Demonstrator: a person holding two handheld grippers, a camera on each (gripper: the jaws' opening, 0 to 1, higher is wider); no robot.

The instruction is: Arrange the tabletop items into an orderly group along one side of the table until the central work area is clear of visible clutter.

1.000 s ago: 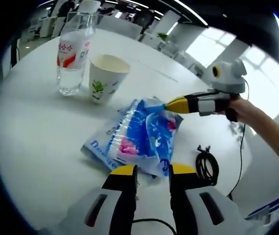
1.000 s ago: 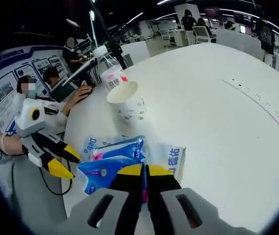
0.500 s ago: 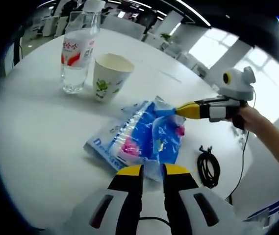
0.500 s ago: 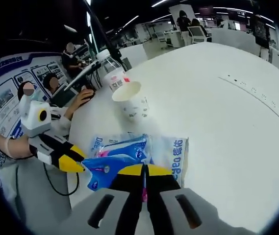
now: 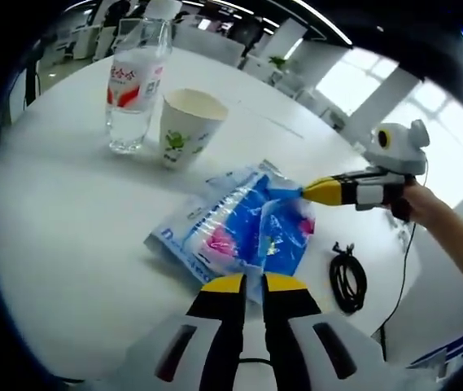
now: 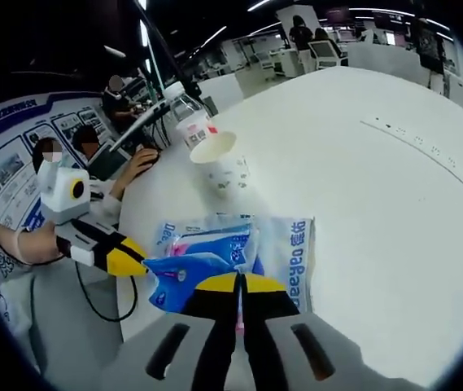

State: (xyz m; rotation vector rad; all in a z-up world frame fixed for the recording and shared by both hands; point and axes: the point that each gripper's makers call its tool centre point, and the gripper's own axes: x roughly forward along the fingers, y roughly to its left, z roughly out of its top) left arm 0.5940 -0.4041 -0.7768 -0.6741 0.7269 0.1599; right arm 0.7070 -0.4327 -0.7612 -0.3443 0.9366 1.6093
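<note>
Both grippers pinching opposite ends of the blue and white plastic tissue pack (image 5: pixel 239 232) on the round white table (image 5: pixel 60 212).

The crinkly pack sits near the table edge, white printed wrapper under a brighter blue pack with pink spots. The left gripper (image 5: pixel 246 285) has its yellow-tipped black jaws pressed nearly together on the pack's near edge, and in the right gripper view it comes in from the left (image 6: pixel 137 262), tip on the blue corner. The right gripper (image 6: pixel 239 285) is clamped on the other end, jaws basically together with plastic between them. Past the pack stands a white paper cup with green print (image 5: pixel 185 126), and right beside it a clear plastic water bottle with a red and white label (image 5: pixel 136 85). A coiled black cable (image 5: pixel 345 277) lies near the table edge.
</note>
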